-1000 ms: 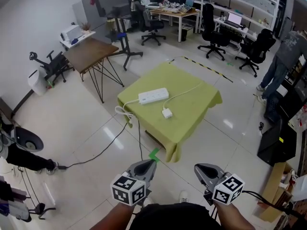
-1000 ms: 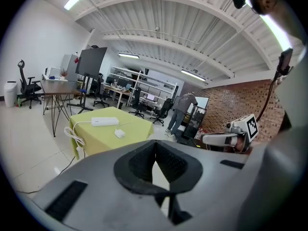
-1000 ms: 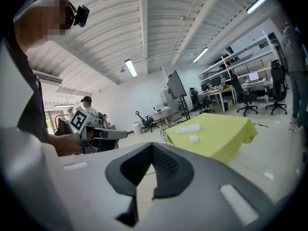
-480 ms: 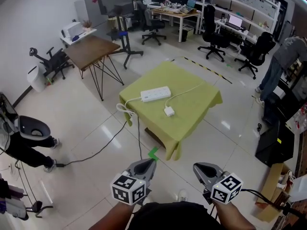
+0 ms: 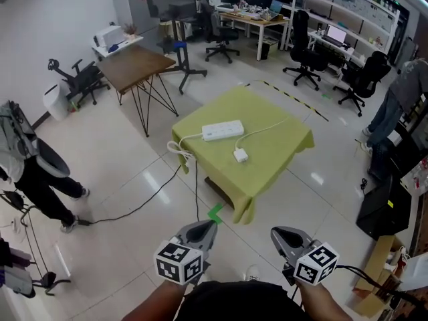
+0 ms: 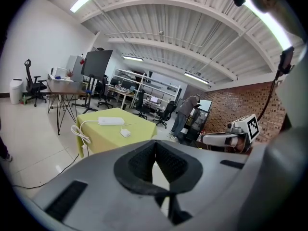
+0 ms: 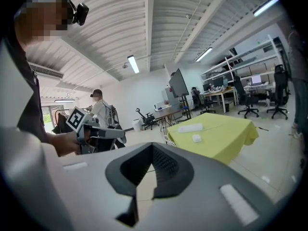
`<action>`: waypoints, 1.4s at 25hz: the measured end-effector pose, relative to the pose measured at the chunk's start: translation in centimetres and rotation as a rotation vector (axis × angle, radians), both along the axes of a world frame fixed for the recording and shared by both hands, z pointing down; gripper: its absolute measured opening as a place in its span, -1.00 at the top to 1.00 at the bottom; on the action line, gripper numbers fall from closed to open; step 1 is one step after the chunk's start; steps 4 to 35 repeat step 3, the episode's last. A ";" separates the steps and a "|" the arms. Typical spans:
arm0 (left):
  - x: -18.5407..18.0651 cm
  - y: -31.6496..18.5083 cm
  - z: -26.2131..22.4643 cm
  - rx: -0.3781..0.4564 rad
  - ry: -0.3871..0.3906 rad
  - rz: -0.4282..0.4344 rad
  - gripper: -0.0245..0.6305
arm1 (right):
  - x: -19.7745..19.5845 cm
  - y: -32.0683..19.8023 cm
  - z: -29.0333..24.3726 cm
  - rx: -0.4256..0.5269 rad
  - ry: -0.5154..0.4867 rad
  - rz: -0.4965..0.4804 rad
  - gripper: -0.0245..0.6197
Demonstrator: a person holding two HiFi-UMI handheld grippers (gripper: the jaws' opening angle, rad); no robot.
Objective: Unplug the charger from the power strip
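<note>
Table (image 5: 281,154) under yellow-green cloth: white power strip (image 5: 223,130), white charger (image 5: 241,156) just apart, coiled cord (image 5: 179,149) at edge.

Yellow-green clothed table (image 5: 274,146) sat mid-floor, green tape mark (image 5: 215,212) on the tiles just in front of it, black-yellow hazard tape (image 5: 294,97) behind. Wooden table (image 5: 137,65) on thin black legs stood to its left, white bin (image 5: 55,102) by the wall. Office chairs (image 5: 309,55) stood at the far desks. One person (image 5: 30,166) was at the left edge, another (image 5: 401,99) at the right.
</note>
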State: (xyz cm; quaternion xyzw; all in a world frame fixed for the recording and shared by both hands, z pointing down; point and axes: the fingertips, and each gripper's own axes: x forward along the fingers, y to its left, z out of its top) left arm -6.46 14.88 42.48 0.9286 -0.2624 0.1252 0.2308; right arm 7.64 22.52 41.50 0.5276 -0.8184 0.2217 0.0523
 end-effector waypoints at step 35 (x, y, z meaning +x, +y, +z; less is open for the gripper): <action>-0.6 -0.2 0.0 -0.001 0.002 -0.014 0.90 | -0.2 -0.2 0.1 -0.005 0.004 -0.004 0.92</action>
